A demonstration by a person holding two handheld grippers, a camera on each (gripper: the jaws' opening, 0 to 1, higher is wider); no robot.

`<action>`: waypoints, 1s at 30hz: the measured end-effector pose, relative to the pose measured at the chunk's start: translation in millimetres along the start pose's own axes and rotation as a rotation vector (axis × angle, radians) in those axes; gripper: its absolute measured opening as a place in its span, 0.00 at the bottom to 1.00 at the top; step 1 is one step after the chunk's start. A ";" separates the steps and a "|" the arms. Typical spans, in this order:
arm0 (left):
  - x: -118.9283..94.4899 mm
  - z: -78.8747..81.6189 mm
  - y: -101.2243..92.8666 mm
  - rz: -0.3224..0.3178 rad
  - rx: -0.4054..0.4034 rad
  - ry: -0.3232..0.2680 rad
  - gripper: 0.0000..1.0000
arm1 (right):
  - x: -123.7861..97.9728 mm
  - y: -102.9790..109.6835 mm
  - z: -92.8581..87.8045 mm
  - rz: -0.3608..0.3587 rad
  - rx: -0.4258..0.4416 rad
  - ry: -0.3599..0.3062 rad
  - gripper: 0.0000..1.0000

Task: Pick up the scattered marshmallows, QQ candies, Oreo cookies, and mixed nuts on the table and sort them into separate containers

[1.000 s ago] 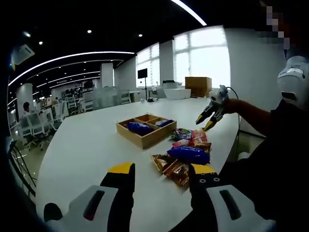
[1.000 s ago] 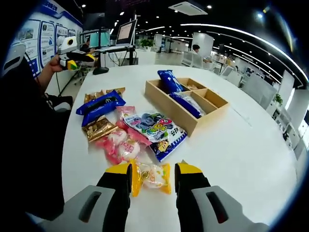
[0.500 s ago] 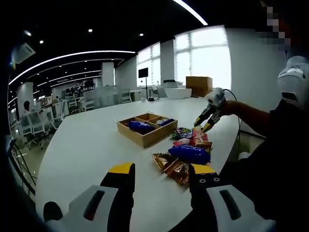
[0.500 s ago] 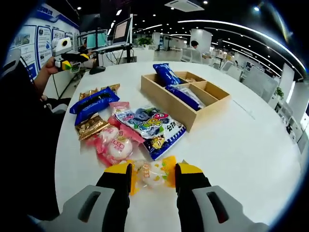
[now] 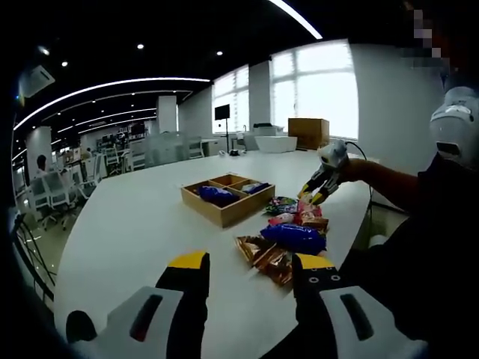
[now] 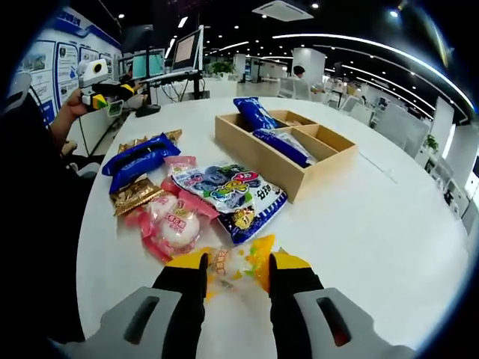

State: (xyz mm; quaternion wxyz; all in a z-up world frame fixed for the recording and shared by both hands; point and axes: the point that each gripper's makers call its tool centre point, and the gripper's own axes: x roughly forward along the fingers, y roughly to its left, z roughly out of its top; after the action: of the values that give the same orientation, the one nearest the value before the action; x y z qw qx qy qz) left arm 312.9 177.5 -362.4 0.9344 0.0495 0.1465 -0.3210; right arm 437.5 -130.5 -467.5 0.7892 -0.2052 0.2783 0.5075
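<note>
Right gripper (image 6: 236, 271), jaws parted, brackets a yellow-edged marshmallow packet (image 6: 233, 265) on the white table (image 6: 374, 224); left gripper (image 5: 251, 273) hangs wide open, empty, before brown snack packets (image 5: 266, 258).

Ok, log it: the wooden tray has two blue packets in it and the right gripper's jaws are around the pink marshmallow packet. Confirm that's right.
Not quite. The right gripper view shows the right gripper with its jaws around the yellow packet; the pink marshmallow packet lies beside it. The wooden tray does hold two blue packets.
</note>
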 end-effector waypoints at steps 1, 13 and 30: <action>0.1 0.1 0.1 0.000 -0.001 0.000 0.49 | 0.5 0.6 0.2 0.005 0.003 -0.004 0.26; -0.7 1.5 -0.9 -0.004 0.000 -0.002 0.48 | -1.6 -0.1 4.4 0.007 0.046 -0.051 0.19; -1.9 -0.9 -0.6 -0.003 -0.004 0.000 0.48 | -10.6 -6.3 13.2 0.010 0.092 -0.125 0.16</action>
State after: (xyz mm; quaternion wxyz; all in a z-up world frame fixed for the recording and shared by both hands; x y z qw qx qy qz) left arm 310.9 178.3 -362.7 0.9340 0.0473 0.1472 -0.3221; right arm 442.8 -132.3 -450.4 0.8112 -0.1353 0.2523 0.5100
